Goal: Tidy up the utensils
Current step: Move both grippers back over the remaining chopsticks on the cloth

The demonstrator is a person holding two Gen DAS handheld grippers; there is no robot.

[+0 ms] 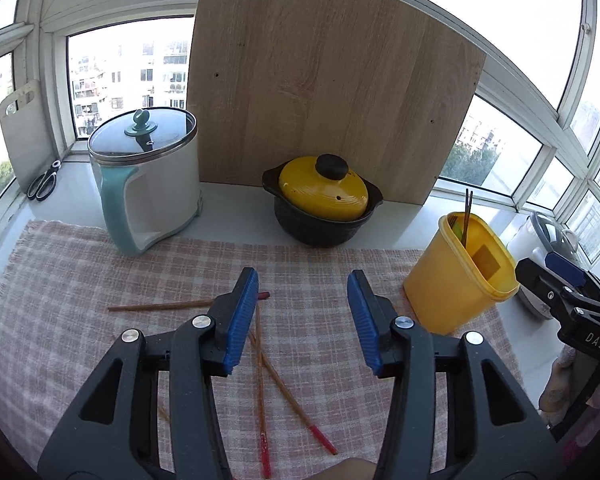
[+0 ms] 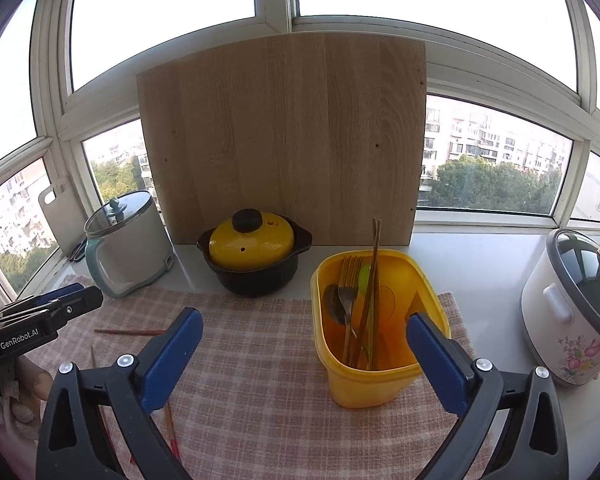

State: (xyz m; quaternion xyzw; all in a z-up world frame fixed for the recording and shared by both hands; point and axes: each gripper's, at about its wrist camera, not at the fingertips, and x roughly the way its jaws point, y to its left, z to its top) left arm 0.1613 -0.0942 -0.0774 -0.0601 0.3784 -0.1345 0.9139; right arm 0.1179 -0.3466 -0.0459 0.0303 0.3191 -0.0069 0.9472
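Several red-tipped wooden chopsticks (image 1: 278,380) lie loose and crossed on the pink checked cloth (image 1: 100,280), one more (image 1: 164,305) lying sideways to the left. My left gripper (image 1: 303,284) is open and empty, hovering just above them. A yellow utensil bin (image 2: 380,376) stands on the cloth's right side and holds a fork, a spoon and a pair of chopsticks (image 2: 374,280); it also shows in the left wrist view (image 1: 456,280). My right gripper (image 2: 304,320) is open and empty, just in front of the bin and above it.
A white and teal electric pot (image 1: 148,184), a black casserole with a yellow lid (image 1: 322,200) and a big wooden board (image 1: 324,80) stand at the back. A flowered rice cooker (image 2: 572,312) is at the right. Scissors (image 1: 42,182) and a cutting board are far left.
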